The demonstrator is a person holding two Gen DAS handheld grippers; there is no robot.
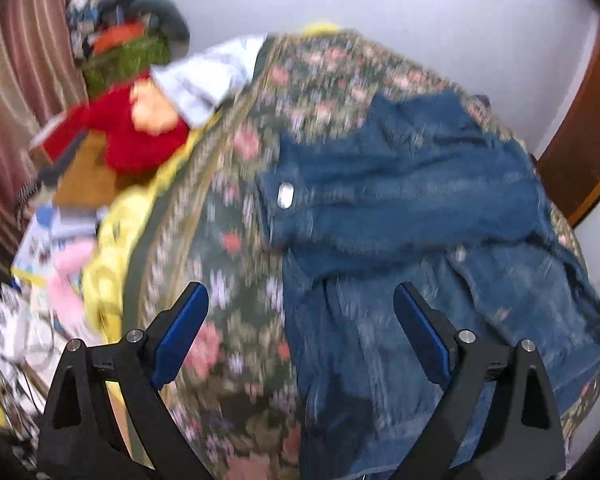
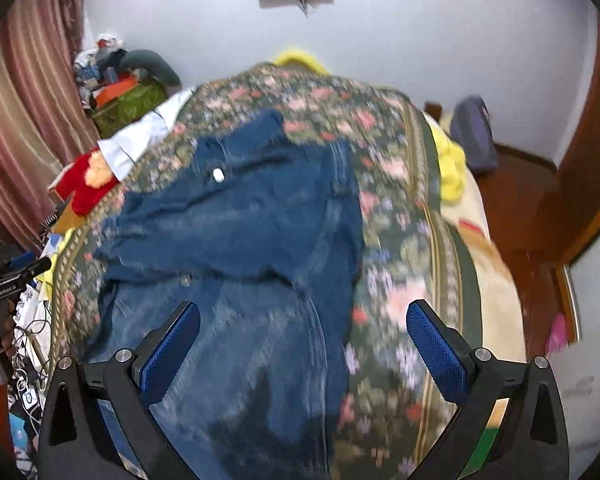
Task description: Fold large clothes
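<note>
A pair of blue jeans (image 1: 400, 216) lies on a floral bedspread (image 1: 236, 264), partly folded over itself, with a white waist label (image 1: 285, 195) showing. My left gripper (image 1: 300, 300) is open and empty above the jeans' left edge. In the right wrist view the jeans (image 2: 240, 232) lie left of centre on the bedspread (image 2: 400, 240), label (image 2: 218, 176) showing. My right gripper (image 2: 302, 316) is open and empty above the jeans' right edge. Both views are blurred.
A red garment (image 1: 140, 136) and a white shirt (image 1: 204, 76) lie at the bed's far left. A clutter pile (image 2: 120, 80) stands by the striped curtain (image 2: 24, 140). A yellow blanket (image 2: 452, 168), a blue bag (image 2: 474, 136) and a wooden floor (image 2: 520, 208) are on the right.
</note>
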